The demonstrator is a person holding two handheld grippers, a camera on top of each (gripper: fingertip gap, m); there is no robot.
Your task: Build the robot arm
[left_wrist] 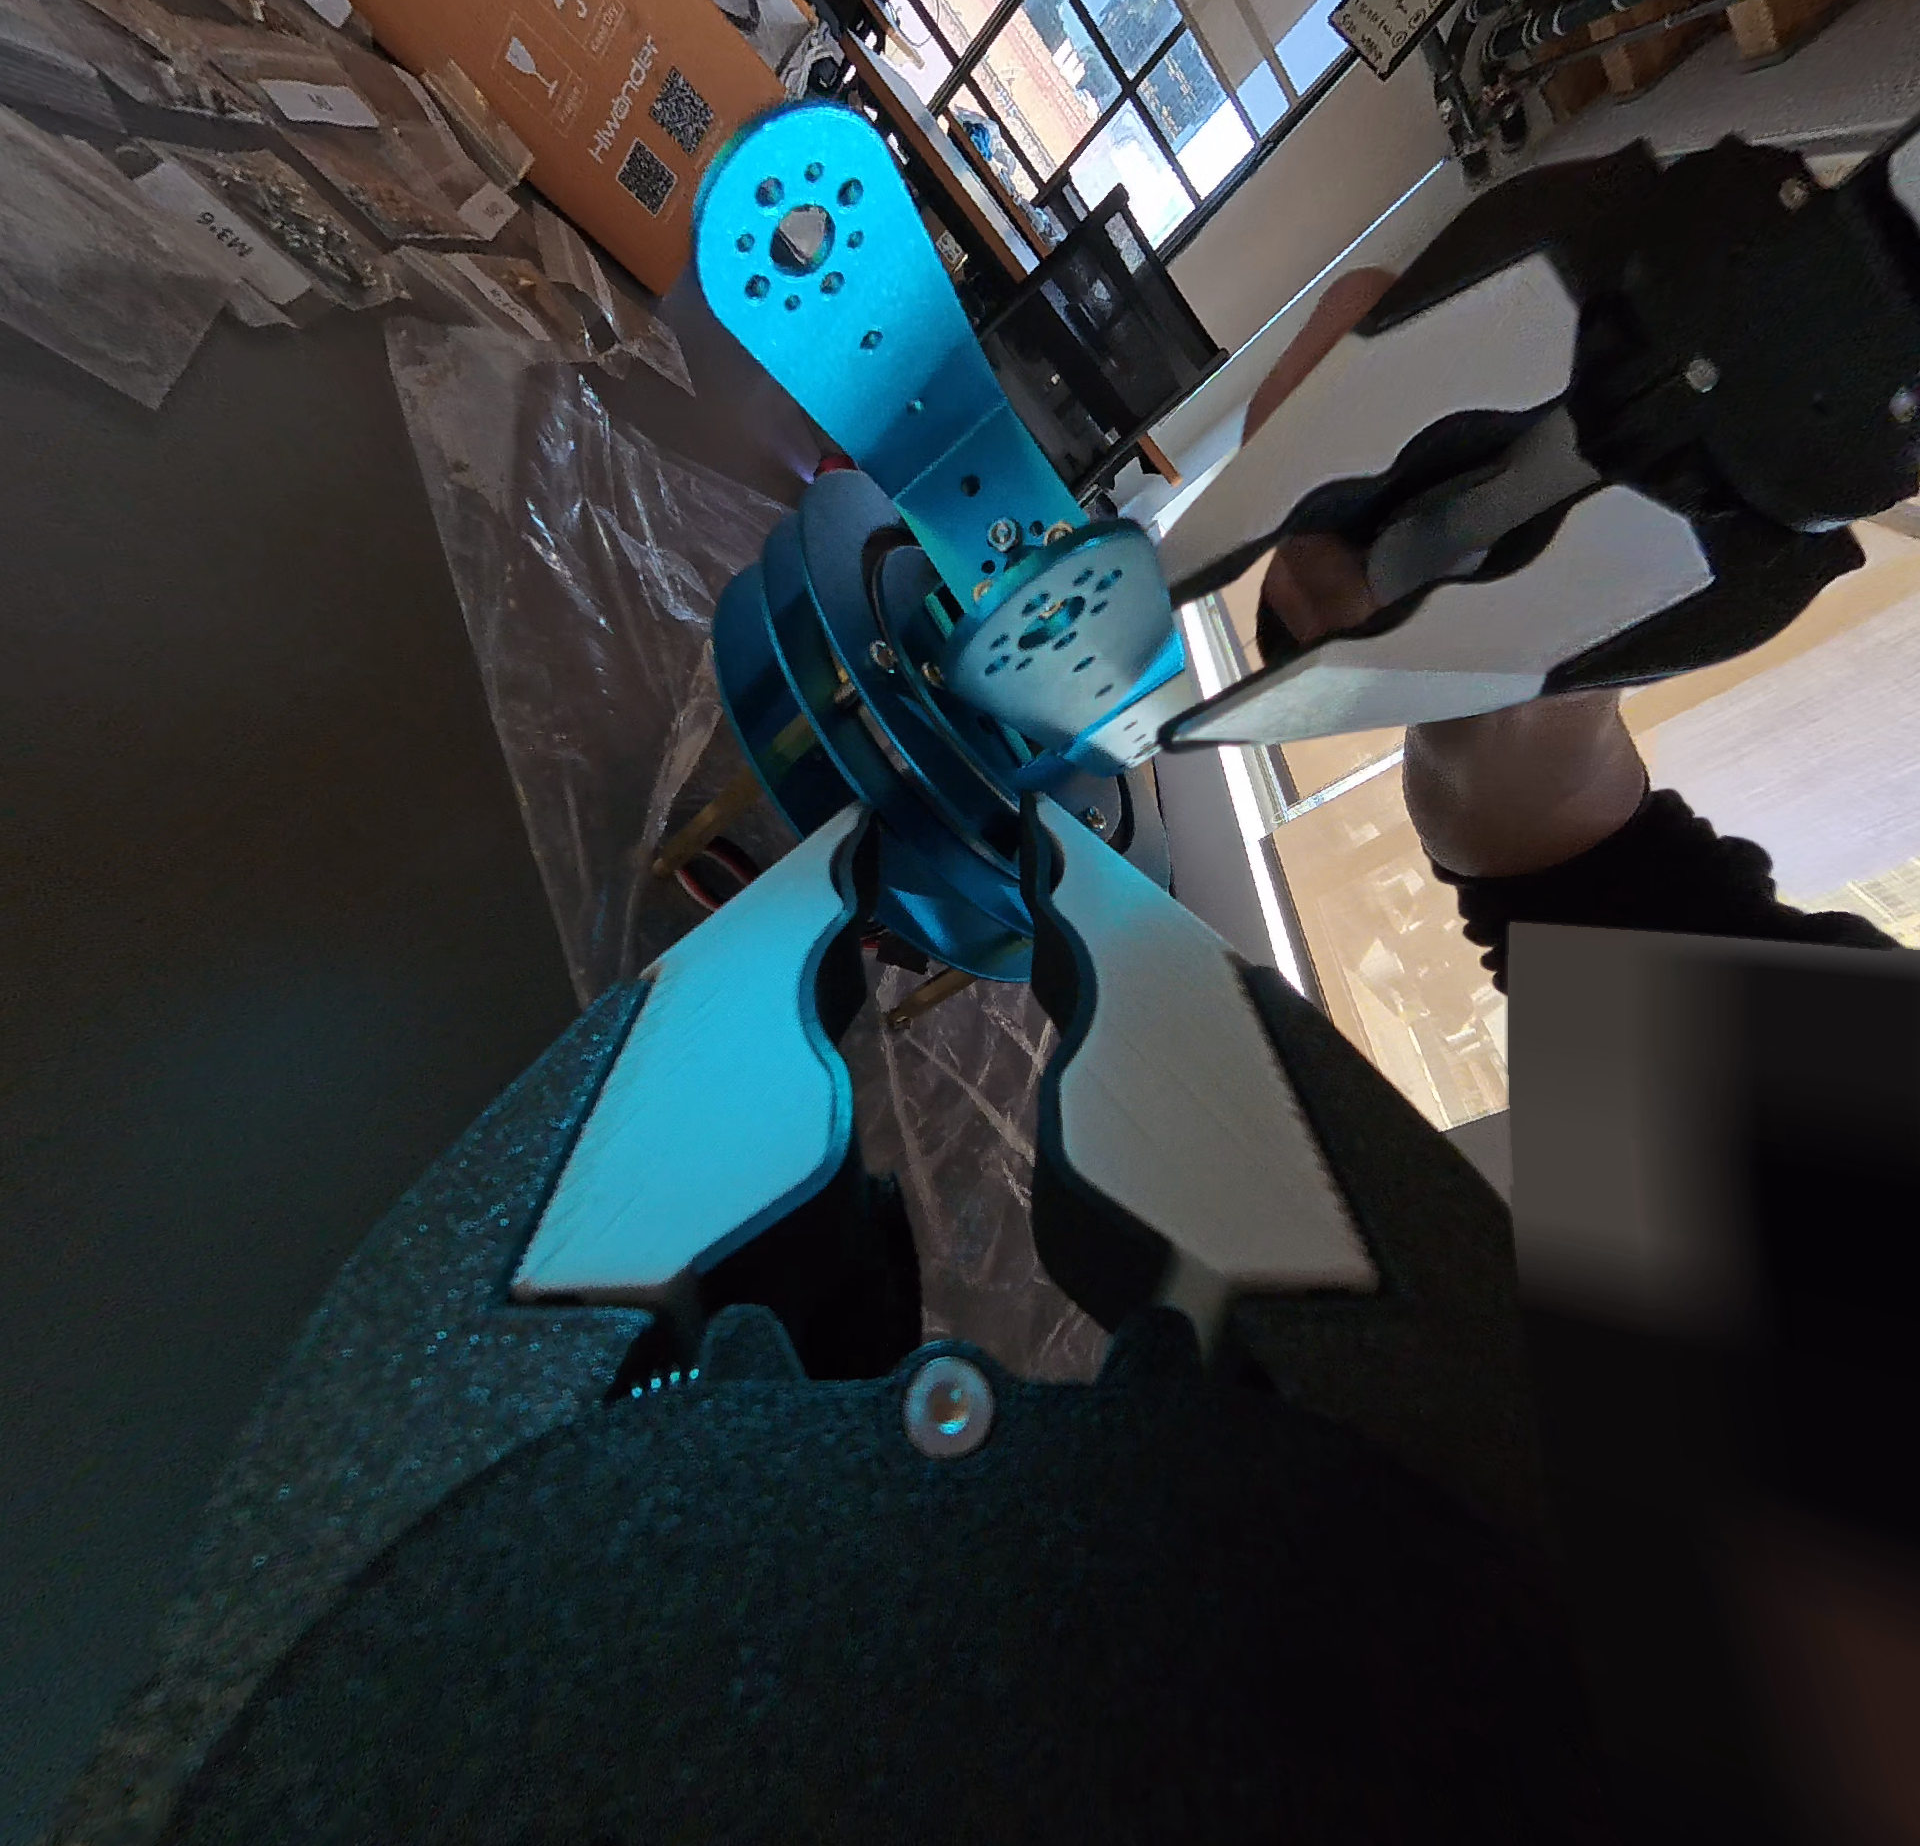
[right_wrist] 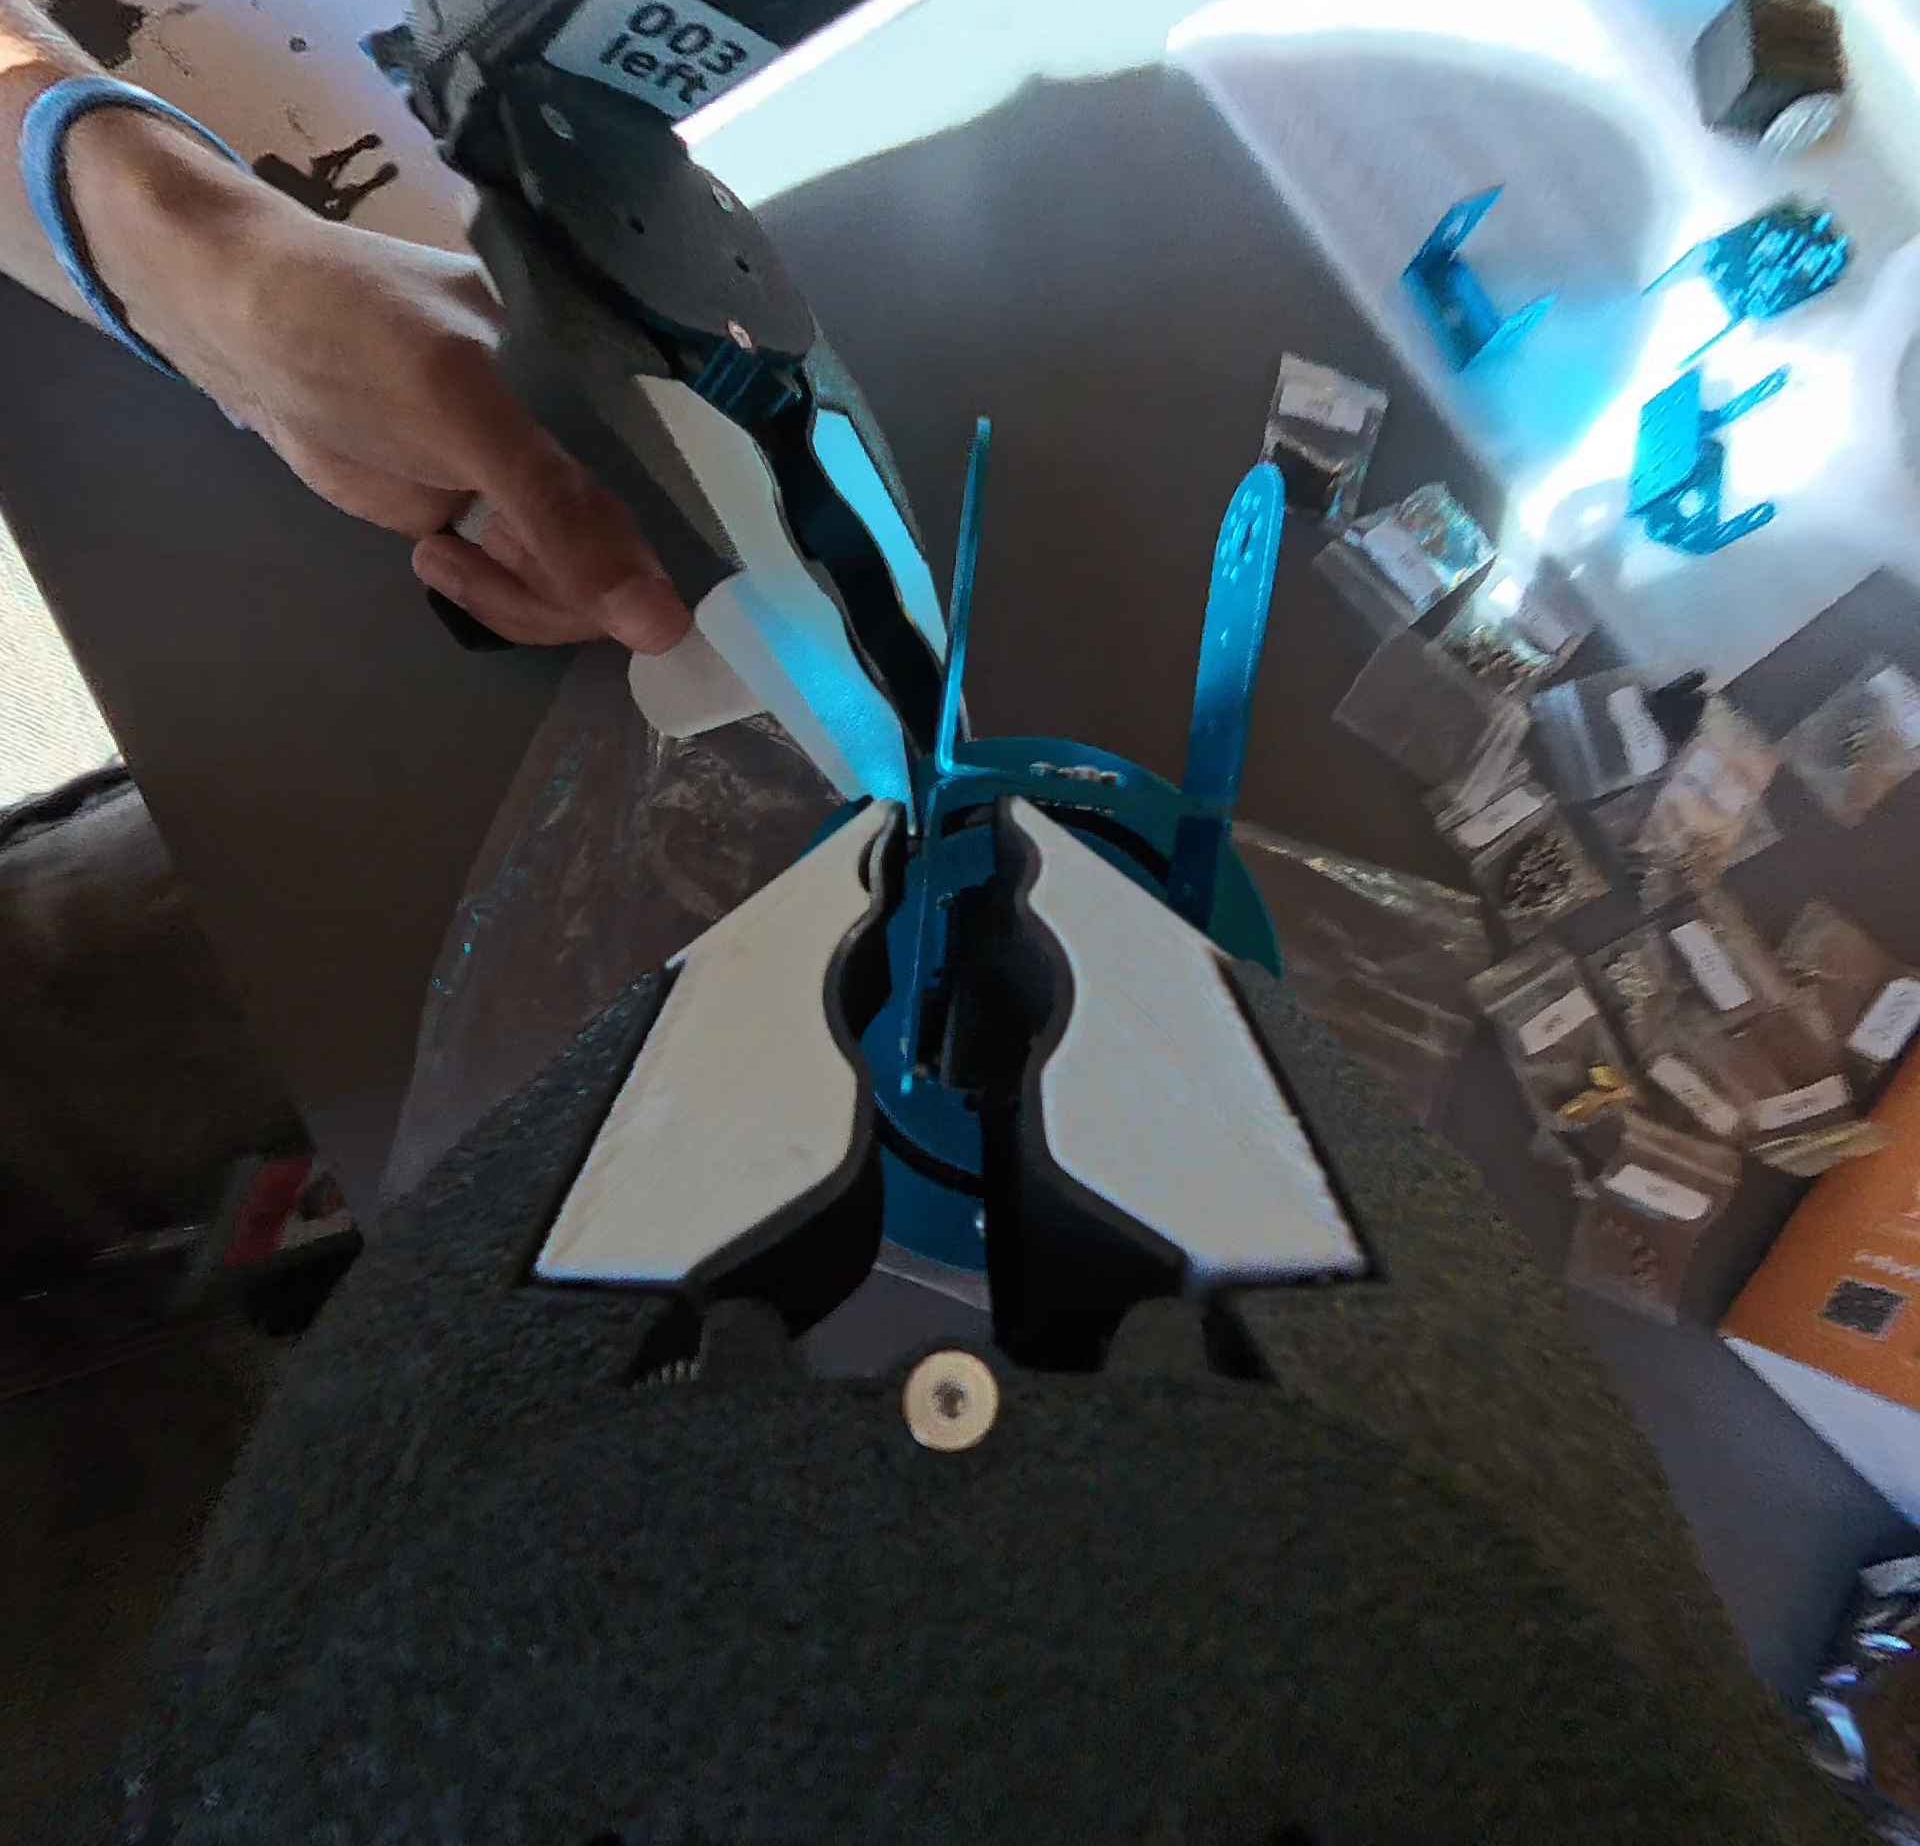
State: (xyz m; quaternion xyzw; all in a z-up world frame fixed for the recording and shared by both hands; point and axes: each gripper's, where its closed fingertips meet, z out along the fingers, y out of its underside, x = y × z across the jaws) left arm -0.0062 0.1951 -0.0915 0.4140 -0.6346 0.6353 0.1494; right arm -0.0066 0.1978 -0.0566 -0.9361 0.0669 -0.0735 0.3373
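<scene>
A blue metal robot-arm assembly sits over a clear plastic sheet (left_wrist: pixel 582 570): a round layered base (left_wrist: pixel 821 674) with a U-shaped bracket (left_wrist: pixel 810 269) on top. My left gripper (left_wrist: pixel 940 820) is closed on the rim of the round base. My right gripper (left_wrist: pixel 1169 666) comes in from the right and is closed on the bracket's lower arm. In the right wrist view my right gripper (right_wrist: pixel 948 809) has that arm edge-on between its pads, above the base (right_wrist: pixel 935 1152). The bracket's other arm (right_wrist: pixel 1236 601) stands beyond. The left gripper (right_wrist: pixel 904 726), held by a hand (right_wrist: pixel 343 373), reaches in from the upper left.
Several small labelled bags of screws (left_wrist: pixel 260 207) (right_wrist: pixel 1621 913) lie along the grey table (left_wrist: pixel 208 757). An orange cardboard box (left_wrist: pixel 582 51) (right_wrist: pixel 1839 1266) stands behind them. Loose blue brackets (right_wrist: pixel 1475 279) (right_wrist: pixel 1704 466) and a black servo (right_wrist: pixel 1777 61) lie at the far right. My two grippers' fingertips are within a few centimetres of each other.
</scene>
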